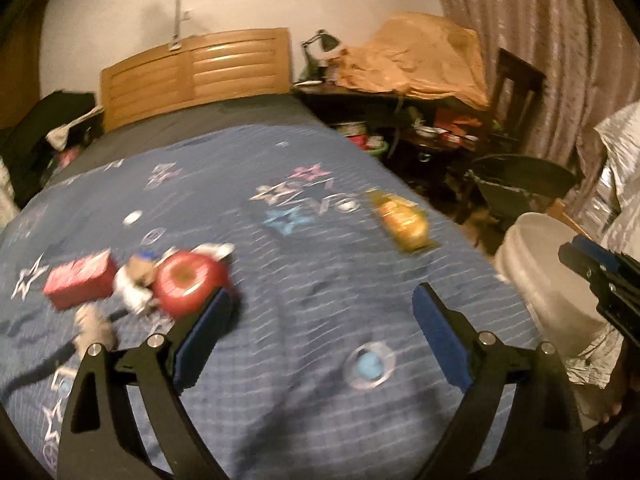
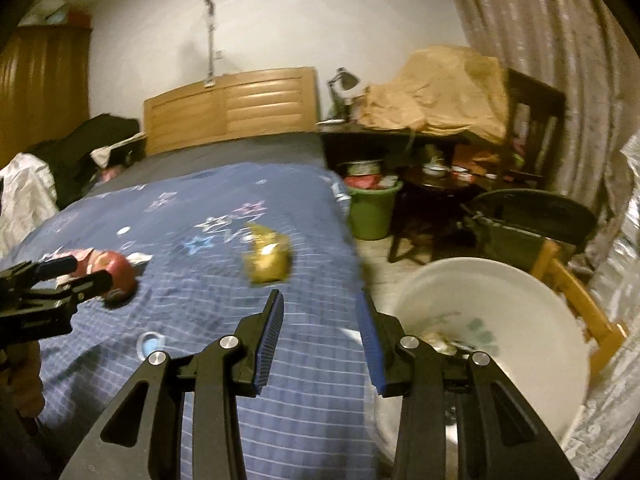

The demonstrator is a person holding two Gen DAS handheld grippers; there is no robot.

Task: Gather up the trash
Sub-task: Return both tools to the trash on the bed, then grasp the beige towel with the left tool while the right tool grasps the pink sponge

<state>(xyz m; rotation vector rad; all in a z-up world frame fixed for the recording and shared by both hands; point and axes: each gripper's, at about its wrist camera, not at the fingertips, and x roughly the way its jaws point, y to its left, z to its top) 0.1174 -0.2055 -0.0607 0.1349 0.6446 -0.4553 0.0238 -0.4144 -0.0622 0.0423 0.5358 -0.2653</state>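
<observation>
Trash lies on a blue star-patterned bedspread: a red box, a crumpled white and blue wrapper, a round red item and a yellow packet. My left gripper hangs open and wide over the spread, its left finger just beside the round red item, nothing between the fingers. My right gripper is open with a narrower gap at the bed's right edge, holding nothing; the yellow packet lies ahead of it. A white basin beside the bed holds some scraps.
A wooden headboard closes the far end of the bed. To the right stand a green bucket, a dark cluttered desk under brown paper, a chair and curtains. Silver foil sheeting is at the far right.
</observation>
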